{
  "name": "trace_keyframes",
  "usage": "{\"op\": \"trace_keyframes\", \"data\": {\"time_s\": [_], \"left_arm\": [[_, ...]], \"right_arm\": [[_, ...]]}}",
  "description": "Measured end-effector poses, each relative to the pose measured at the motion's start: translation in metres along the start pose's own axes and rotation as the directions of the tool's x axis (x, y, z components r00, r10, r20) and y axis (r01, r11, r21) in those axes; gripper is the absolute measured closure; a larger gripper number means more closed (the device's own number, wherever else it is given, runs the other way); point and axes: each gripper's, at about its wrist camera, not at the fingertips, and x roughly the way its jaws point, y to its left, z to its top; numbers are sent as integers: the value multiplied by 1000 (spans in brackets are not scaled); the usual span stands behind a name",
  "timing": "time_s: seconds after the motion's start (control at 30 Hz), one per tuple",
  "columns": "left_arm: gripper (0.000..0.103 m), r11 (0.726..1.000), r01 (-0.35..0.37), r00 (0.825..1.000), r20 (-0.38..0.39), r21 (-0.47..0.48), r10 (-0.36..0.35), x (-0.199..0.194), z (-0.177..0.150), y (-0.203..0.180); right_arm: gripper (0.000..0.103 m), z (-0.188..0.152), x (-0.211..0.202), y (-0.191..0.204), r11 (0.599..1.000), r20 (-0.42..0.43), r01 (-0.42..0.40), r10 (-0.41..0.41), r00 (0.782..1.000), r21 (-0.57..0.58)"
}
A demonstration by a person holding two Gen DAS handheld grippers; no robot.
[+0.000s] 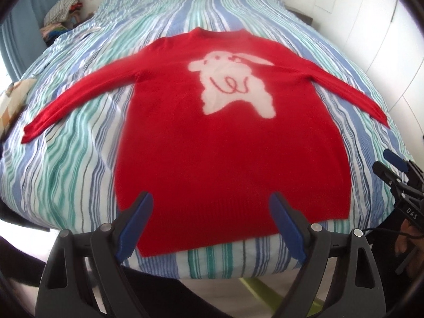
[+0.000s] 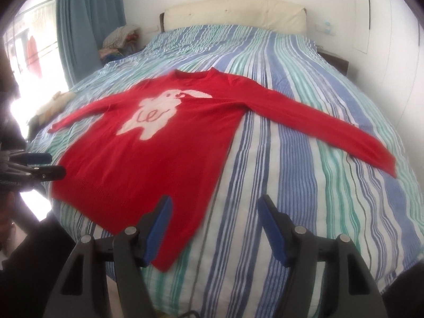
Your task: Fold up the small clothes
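Red knit sweater [image 1: 228, 143], fuzzy white animal on chest, flat on striped bed cover [image 1: 79, 159], sleeves spread; left gripper [image 1: 210, 228] and right gripper [image 2: 214, 228] fingers apart, holding nothing.

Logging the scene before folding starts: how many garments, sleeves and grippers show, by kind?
Red knitted sweater with white animal motif: 1
Long red sleeves, spread flat on the striped bedspread: 2
Open grippers: 2, left gripper, right gripper
Total: 5
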Motion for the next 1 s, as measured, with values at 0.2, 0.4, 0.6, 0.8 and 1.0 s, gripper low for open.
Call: {"op": "trace_keyframes", "data": {"time_s": [0.2,0.4,0.6,0.8,1.0], "left_arm": [[11,999,-9,1000,17,-39,10,5,-6,15],[11,998,-48,989,-144,-44,41,55,-23,22],[7,998,-40,983,-182,-45,31,59,-35,23],[7,997,-74,974,-212,24,77,60,-46,19],[7,997,-62,988,-145,-37,56,23,-44,25]], "right_arm": [[37,-1,-7,-2,1000,20,16,-17,1000,3],[37,-3,5,1,1000,-35,-17,17,999,-13],[37,-11,18,5,999,-101,-40,38,994,-24],[37,-13,23,3,999,-130,-44,43,991,-7],[37,-8,13,0,1000,-95,-27,27,995,2]]}}
